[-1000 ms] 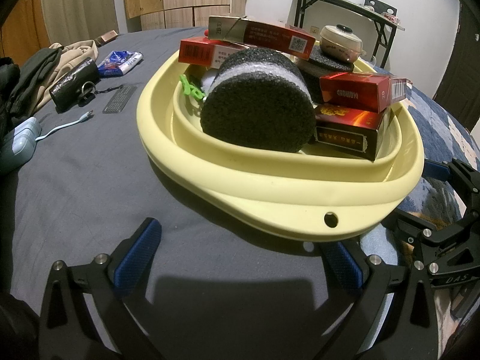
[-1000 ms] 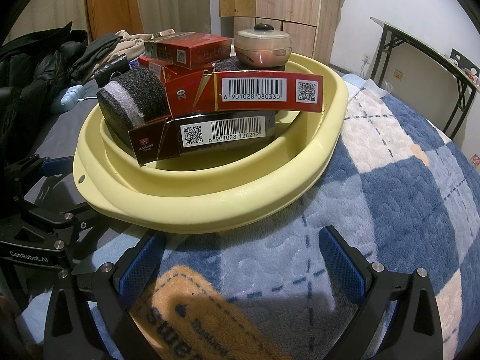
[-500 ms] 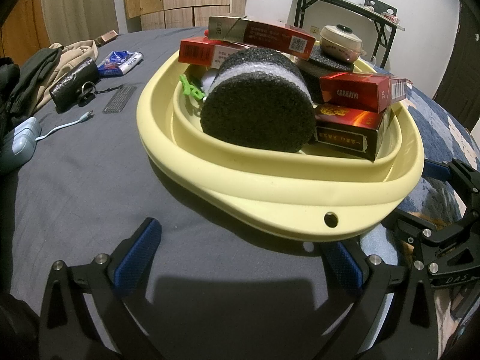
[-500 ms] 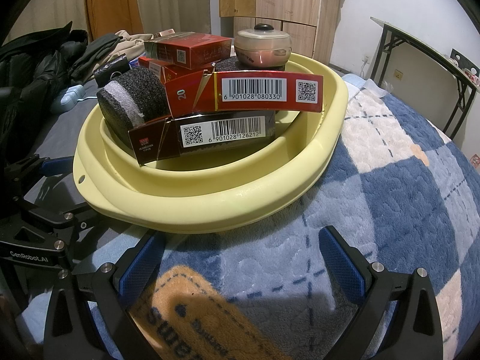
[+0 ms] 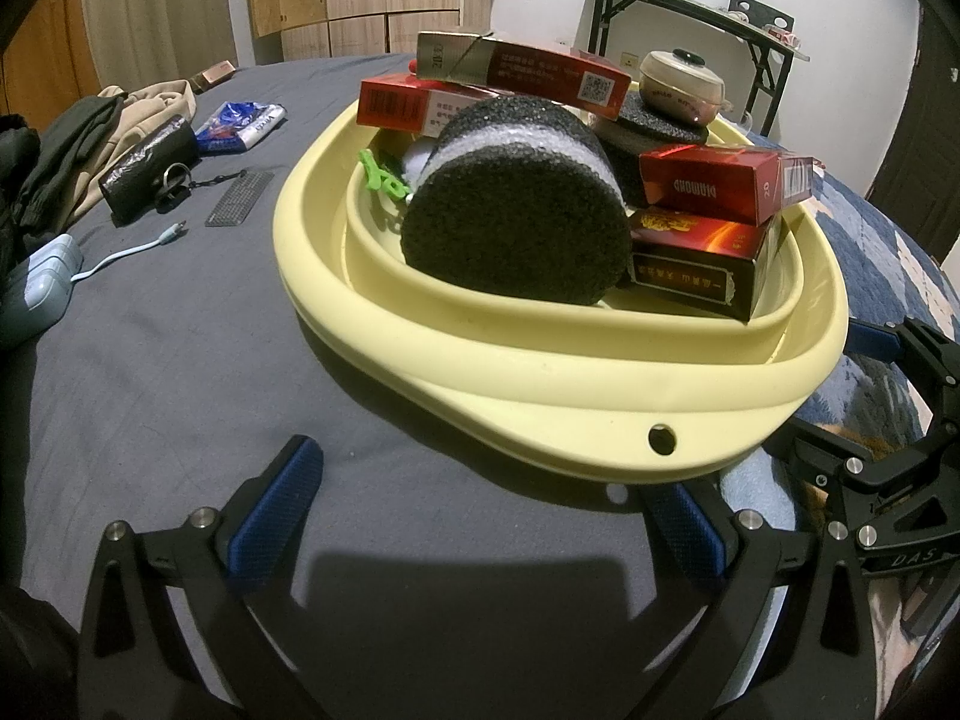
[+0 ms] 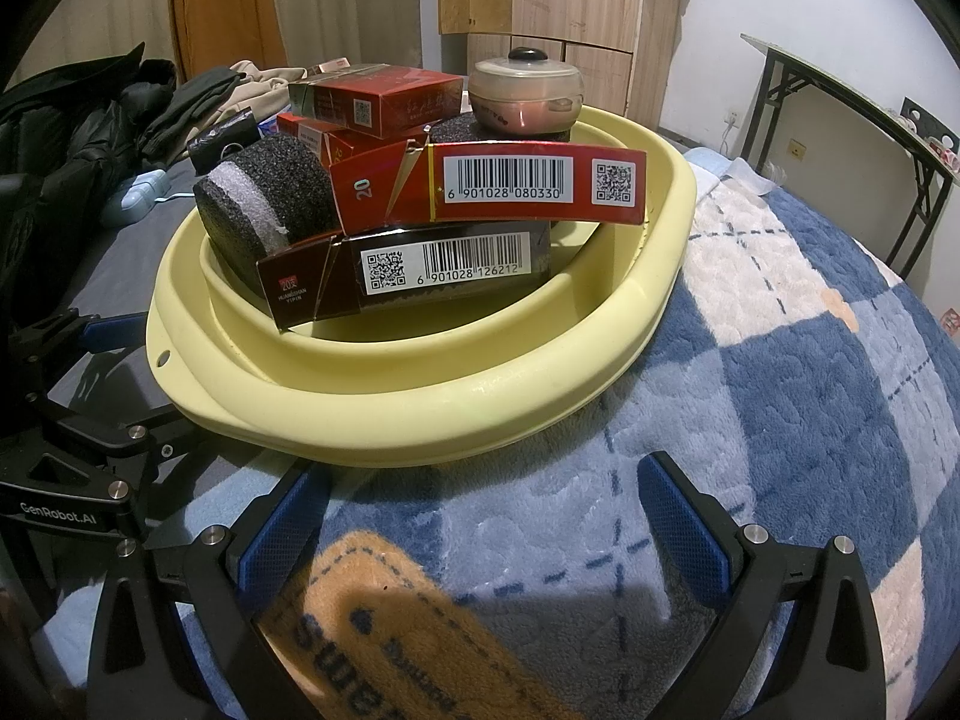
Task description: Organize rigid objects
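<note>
A pale yellow basin [image 5: 576, 396] [image 6: 456, 414] rests on the bed, piled with several red cartons [image 5: 714, 183] [image 6: 528, 189], a black foam roll with a white band [image 5: 516, 228] [image 6: 264, 198], a green clip [image 5: 381, 177] and a small lidded pot [image 5: 681, 87] [image 6: 525, 93] on a dark foam disc. My left gripper [image 5: 489, 519] stands open just short of the basin's near rim, nothing between its fingers. My right gripper [image 6: 480, 525] is open too, over the blanket beside the basin.
Clothes [image 5: 78, 144], a black pouch [image 5: 147, 171], a blue packet [image 5: 240, 126], a comb [image 5: 240, 198] and a cable [image 5: 129, 252] lie on the grey sheet to the left. A blue checked blanket [image 6: 780, 390] covers the right side. A folding table [image 5: 690, 6] stands behind.
</note>
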A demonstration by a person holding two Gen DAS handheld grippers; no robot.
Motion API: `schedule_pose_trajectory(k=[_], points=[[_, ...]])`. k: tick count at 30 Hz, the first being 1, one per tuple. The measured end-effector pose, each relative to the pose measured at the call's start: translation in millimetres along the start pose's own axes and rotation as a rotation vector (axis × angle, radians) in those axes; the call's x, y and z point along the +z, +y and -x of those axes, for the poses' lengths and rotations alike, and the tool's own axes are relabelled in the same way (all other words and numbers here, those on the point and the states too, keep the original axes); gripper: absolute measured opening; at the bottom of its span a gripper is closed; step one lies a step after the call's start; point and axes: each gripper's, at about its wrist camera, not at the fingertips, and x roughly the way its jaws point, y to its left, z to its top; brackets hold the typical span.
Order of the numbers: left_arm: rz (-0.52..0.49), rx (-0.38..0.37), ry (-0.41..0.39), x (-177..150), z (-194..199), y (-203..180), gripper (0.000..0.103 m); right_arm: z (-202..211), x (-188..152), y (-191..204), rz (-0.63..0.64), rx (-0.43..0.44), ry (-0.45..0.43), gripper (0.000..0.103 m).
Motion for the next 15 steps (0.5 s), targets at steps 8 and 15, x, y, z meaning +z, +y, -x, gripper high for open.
schedule_pose_trajectory(k=[8, 15], points=[[0.000, 0.000, 0.000, -0.7, 1.6, 1.7, 0.103, -0.2, -0.1, -0.1, 0.000, 0.000, 0.000, 0.103], [0.000, -0.001, 0.000, -0.7, 1.9, 1.8, 0.103, 0.2, -0.2, 0.2, 0.000, 0.000, 0.000, 0.103]])
